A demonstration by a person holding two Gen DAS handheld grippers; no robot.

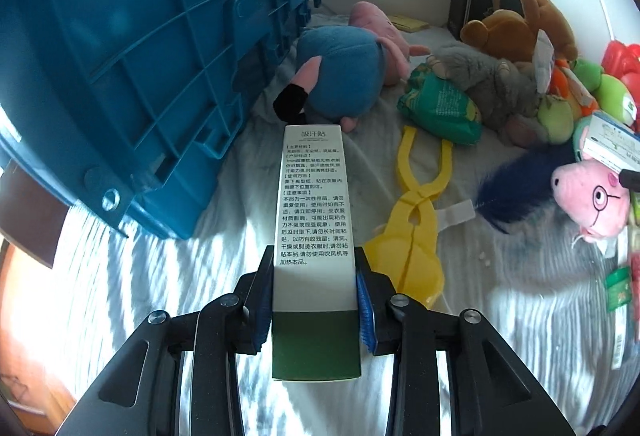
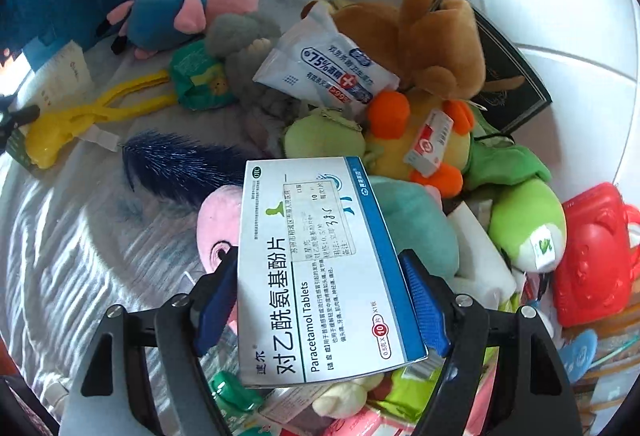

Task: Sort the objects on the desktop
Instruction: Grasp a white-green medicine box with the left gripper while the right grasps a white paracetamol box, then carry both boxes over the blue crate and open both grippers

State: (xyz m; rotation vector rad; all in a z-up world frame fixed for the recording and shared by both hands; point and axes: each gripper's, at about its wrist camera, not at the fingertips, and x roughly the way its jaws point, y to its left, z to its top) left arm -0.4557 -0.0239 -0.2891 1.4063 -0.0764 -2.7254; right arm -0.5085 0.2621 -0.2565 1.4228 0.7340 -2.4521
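Observation:
My left gripper (image 1: 315, 300) is shut on a long white and green box (image 1: 314, 220) with Chinese print, held above the striped cloth beside a blue plastic crate (image 1: 132, 47). My right gripper (image 2: 320, 300) is shut on a white and blue Paracetamol tablet box (image 2: 320, 276), held over a pile of toys. That box also shows at the right edge of the left wrist view (image 1: 610, 143). The white and green box shows at the left of the right wrist view (image 2: 66, 75).
On the cloth lie a blue-bodied pink pig plush (image 1: 344, 67), yellow plastic tongs (image 1: 416, 211), a green packet (image 1: 444, 103), a grey plush (image 1: 488, 79), a brown plush (image 2: 432, 35), a wipes pack (image 2: 328, 63), a green plush (image 2: 524, 220), a red toy (image 2: 596, 252) and a dark book (image 2: 508, 75).

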